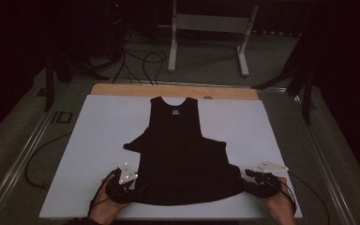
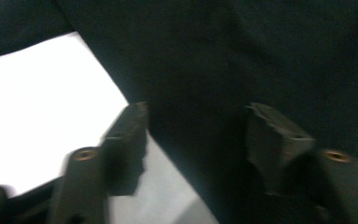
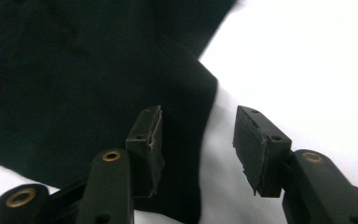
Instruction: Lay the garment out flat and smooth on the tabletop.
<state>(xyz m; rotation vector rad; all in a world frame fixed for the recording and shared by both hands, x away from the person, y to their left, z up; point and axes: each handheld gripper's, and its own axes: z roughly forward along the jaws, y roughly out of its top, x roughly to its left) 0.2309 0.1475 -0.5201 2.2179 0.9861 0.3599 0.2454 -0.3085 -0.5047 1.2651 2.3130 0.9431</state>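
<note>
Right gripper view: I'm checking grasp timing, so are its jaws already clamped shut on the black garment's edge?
No; the right gripper has its jaws apart, with the black garment's edge and the white board showing in the gap.

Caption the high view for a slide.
Black tank top flat on white board; left gripper and right gripper open at its hem corners.

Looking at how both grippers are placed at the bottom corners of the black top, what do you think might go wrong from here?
1. The right gripper stands open right over the edge of the black top; closing there may catch only a sliver, which could slip out.
2. The left gripper is open over cloth too, and the fabric looks doubled there, so it might pinch only one layer.
3. The sleeves look folded in; lifting the hem could undo them.
</note>
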